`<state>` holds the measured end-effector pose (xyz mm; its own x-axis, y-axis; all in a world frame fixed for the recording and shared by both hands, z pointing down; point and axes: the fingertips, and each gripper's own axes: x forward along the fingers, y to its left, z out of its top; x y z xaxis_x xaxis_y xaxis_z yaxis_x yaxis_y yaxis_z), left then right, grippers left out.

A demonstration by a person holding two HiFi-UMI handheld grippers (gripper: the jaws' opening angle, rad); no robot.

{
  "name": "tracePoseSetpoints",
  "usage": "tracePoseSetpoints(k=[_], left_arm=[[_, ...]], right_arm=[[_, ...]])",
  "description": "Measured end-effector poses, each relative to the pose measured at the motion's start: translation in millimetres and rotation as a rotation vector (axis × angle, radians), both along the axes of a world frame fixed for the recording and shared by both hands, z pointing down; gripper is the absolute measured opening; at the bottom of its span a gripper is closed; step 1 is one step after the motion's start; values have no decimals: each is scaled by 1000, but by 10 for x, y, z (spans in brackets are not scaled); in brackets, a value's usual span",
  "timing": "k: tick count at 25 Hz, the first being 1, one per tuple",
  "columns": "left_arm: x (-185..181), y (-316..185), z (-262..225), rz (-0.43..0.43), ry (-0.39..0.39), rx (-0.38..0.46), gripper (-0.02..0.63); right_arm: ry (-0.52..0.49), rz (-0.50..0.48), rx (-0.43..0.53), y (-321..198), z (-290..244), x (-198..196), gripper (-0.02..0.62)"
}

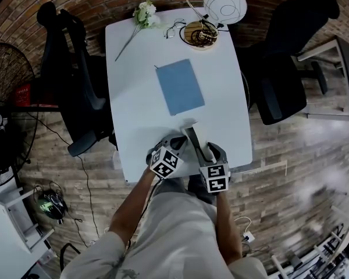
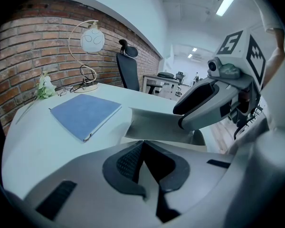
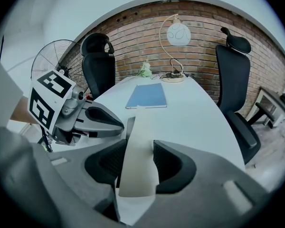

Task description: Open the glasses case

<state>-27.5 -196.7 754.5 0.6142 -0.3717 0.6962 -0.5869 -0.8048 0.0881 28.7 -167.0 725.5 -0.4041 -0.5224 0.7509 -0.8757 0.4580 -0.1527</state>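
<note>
While both grippers crowd the near edge of the table (image 1: 134, 109), the case (image 1: 190, 133) sits right between them, well short of the blue notebook (image 1: 180, 87). Right gripper (image 3: 138, 148) first: its jaws stand part-way apart with the case's pale flap running straight up between them. Both pads press against the flap's sides, so that's a grip on the case. Left gripper (image 2: 143, 142) now: jaws brought together at the tips, pinched right at the case's near edge, with a grey panel of the case spreading just beyond. From above, the left one comes at the case from the left and the right one from the right, marker cubes toward the person. At the far end of the table are the lamp (image 1: 224, 4), flowers (image 1: 144, 13) and glasses (image 1: 175, 28), all well apart from the grippers. A black chair (image 1: 285, 68) stands on each side.
</note>
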Motion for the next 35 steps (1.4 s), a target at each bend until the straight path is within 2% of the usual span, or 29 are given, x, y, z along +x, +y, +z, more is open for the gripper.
tracePoseSetpoints(k=[35], left_arm=[[-5, -9, 8, -8, -4, -3, 3]], right_arm=[[5, 97, 10, -19, -41, 335, 66]])
